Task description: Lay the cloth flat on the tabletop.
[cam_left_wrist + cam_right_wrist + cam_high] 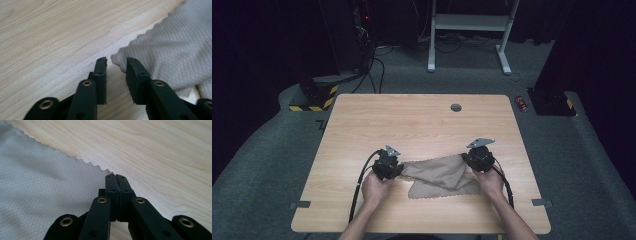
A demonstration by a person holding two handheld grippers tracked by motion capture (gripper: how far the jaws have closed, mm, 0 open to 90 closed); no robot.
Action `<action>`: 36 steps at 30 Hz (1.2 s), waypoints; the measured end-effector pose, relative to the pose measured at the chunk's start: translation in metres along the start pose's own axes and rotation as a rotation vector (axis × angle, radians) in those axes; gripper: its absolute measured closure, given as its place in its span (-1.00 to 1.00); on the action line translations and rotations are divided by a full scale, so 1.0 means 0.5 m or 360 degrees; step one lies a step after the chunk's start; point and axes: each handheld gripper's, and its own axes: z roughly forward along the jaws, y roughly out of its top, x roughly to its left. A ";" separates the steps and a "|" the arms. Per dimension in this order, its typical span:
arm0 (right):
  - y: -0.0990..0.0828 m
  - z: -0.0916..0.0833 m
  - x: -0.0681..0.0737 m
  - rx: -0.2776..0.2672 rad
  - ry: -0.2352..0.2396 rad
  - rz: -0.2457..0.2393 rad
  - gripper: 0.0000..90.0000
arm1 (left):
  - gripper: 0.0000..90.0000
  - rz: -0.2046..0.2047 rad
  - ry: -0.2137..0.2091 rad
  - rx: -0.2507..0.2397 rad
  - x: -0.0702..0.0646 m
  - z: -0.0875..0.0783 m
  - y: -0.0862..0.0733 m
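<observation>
A light wooden counter (422, 120) on grey carpet in a dark room. The left hand-held gripper (116, 65) gapes at a beige cloth's (442, 175) corner; the right hand-held gripper (116, 178) pinches another corner.

The high camera is looking forward and down over my table (362, 115); both gripper cameras are looking close along my jaws, sharing the cloth (439, 175).

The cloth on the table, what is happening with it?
A person works a beige cloth on a wooden table with two hand-held grippers. The right gripper is shut on a corner of the cloth. The left gripper is open, with another corner lying between its jaws, not yet pinched.
</observation>
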 end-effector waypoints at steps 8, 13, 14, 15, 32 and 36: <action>0.013 -0.016 0.002 -0.0058 0.0012 -0.0029 0.98 | 0.70 -0.0142 -0.0091 -0.0100 0.018 -0.004 0.021; 0.015 -0.014 0.003 -0.0063 0.0013 -0.0021 0.98 | 0.39 -0.0096 0.0019 -0.0042 0.016 0.007 0.030; 0.015 -0.013 0.005 -0.0061 0.0011 -0.0018 0.98 | 0.39 -0.0096 0.0030 -0.0032 0.017 0.013 0.032; 0.015 -0.012 0.005 -0.0062 0.0008 -0.0026 0.98 | 0.36 -0.0119 0.0023 -0.0033 0.019 0.017 0.034; 0.024 -0.017 -0.012 -0.0085 0.0018 0.0033 0.98 | 1.00 0.0078 -0.0054 0.0101 0.012 0.033 0.080; 0.048 -0.018 -0.007 -0.0087 -0.0006 0.0001 0.98 | 1.00 0.0034 -0.0039 -0.0011 0.030 0.009 0.106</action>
